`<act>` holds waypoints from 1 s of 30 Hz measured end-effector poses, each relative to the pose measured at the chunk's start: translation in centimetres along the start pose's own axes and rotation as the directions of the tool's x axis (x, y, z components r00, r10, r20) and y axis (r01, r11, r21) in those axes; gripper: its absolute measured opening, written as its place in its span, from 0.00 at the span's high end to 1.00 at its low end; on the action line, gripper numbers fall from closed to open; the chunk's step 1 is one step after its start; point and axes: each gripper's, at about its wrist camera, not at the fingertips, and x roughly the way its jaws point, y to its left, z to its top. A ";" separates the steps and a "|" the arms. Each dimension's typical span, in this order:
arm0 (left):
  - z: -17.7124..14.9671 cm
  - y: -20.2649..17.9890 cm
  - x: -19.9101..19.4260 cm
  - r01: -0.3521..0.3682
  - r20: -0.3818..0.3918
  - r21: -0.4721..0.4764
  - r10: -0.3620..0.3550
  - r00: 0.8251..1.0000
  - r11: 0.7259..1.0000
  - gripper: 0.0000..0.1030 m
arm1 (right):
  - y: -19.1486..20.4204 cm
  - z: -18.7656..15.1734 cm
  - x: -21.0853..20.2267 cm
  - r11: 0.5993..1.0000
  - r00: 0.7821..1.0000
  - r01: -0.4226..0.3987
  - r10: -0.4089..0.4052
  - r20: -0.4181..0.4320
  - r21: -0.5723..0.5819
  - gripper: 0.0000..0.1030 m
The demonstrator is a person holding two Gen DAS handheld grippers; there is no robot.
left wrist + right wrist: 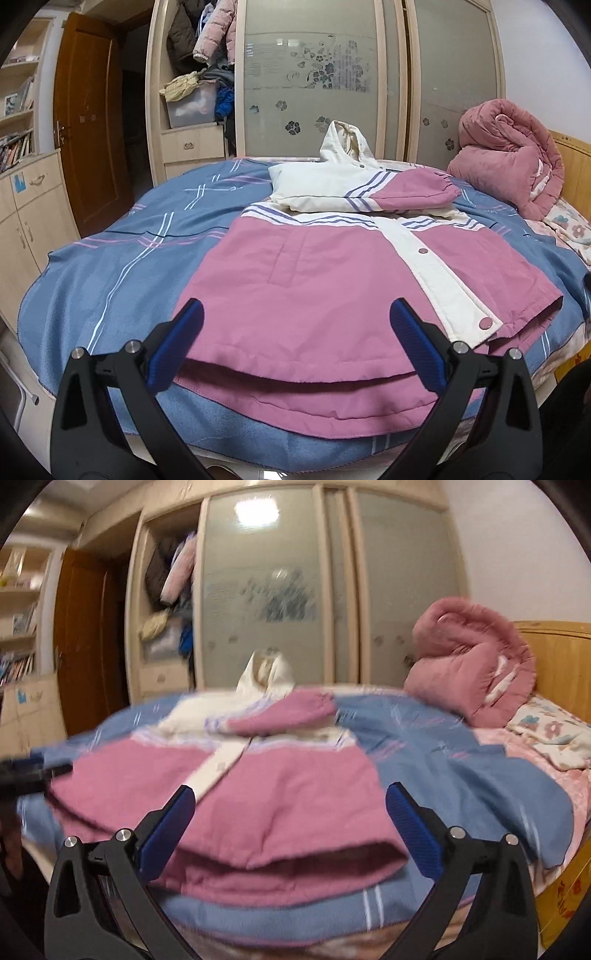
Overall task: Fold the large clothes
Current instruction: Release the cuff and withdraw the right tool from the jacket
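Your pink-and-white jacket (332, 280) lies flat on the blue plaid bedspread (122, 266), buttoned front up, hem toward you, hood (345, 142) at the far end and one sleeve (369, 188) folded across the chest. Your left gripper (295, 314) is spread wide just over the jacket's hem, holding nothing. Your right gripper (290, 801) is equally wide, empty, above the hem's other corner. A rolled pink quilt (513, 158) sits beyond the jacket. The right view is blurred.
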 end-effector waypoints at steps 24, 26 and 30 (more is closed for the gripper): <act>-0.4 -1.9 -0.5 -0.004 0.013 0.064 0.003 1.000 0.998 0.02 | 1.5 -0.5 -0.2 0.999 1.000 -0.019 0.020 0.007 -0.036 0.01; -0.5 -1.9 -0.5 -0.005 0.013 0.067 0.004 1.000 0.998 0.02 | 1.5 -0.5 -0.1 0.999 1.000 -0.020 0.020 0.007 -0.036 0.01; -0.5 -1.8 -0.6 -0.005 0.014 0.066 0.004 1.000 0.998 0.02 | 1.6 -0.5 0.0 0.999 1.000 -0.020 0.020 0.006 -0.036 0.01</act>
